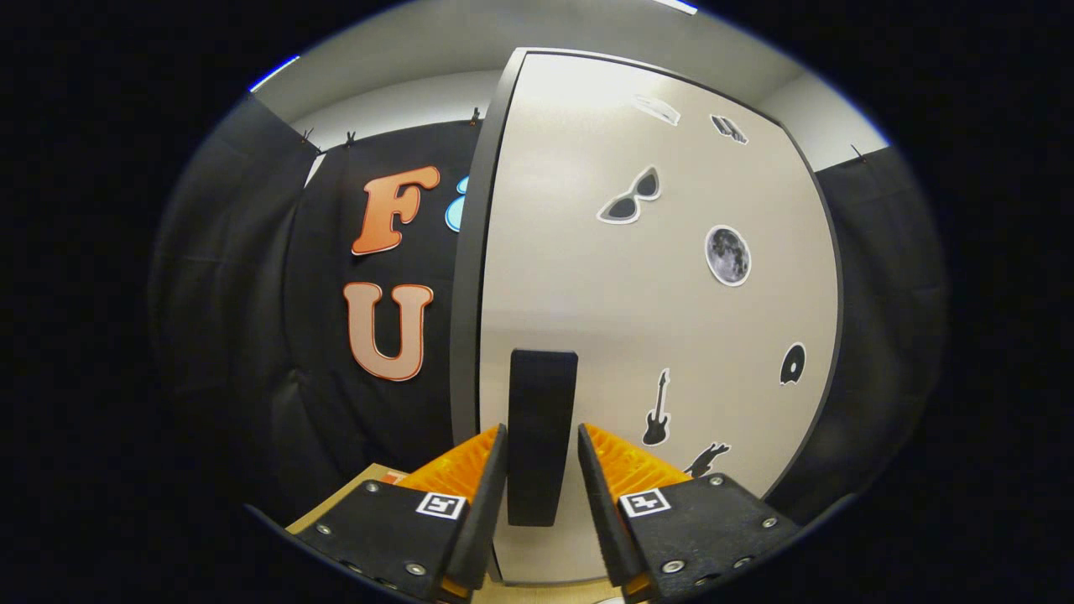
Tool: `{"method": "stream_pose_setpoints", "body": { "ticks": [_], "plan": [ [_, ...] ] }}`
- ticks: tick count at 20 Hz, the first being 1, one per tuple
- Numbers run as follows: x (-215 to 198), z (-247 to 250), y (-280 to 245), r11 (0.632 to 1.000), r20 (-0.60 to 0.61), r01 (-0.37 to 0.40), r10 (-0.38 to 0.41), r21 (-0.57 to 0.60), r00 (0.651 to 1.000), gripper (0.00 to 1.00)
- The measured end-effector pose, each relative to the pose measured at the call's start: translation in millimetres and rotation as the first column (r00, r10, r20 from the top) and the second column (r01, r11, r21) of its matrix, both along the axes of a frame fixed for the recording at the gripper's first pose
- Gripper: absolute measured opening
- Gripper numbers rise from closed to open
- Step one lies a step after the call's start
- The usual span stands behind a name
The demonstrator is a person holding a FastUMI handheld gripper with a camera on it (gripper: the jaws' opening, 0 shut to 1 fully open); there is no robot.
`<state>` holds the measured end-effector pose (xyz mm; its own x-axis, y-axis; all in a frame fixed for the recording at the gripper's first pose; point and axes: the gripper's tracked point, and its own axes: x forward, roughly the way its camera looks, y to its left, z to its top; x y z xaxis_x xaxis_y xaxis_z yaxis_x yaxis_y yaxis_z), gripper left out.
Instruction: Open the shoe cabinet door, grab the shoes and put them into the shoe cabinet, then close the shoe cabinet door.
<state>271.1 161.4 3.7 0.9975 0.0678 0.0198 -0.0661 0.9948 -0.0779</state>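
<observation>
- Close up, the gripper [542,436] points straight at the cabinet door [654,335], its two fingers level and side by side.
- The fingers sit spread to either side of the black upright handle [541,436]; a thin gap shows on each side, so whether the pads press on it cannot be told.
- The handle stands between the fingertips, its top rising beyond them, its lower end down between the finger bases.
- The door is pale with a dark edge, and carries stickers: a guitar [657,411], sunglasses [631,199], a moon [727,255].
- Left of the door's edge hangs the black booth wall [252,277].
- No shoes can be made out.
</observation>
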Motion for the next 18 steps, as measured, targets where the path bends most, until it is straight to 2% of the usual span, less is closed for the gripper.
{"method": "stream_pose_setpoints", "body": {
  "ticks": [1, 2, 8, 18],
  "plan": [
    [-2, 1, 0, 1.0, 0.002, 0.007, -0.007, 0.004, 1.0, 0.45],
    [-2, 1, 0, 1.0, -0.003, 0.002, -0.002, 0.008, 1.0, 0.38],
    [-12, 2, -3, 0.999, -0.02, -0.032, 0.032, 0.001, 0.999, 0.34],
    [-71, 1, -28, 0.997, -0.034, -0.08, 0.081, 0.005, 0.996, 0.33]
  ]
}}
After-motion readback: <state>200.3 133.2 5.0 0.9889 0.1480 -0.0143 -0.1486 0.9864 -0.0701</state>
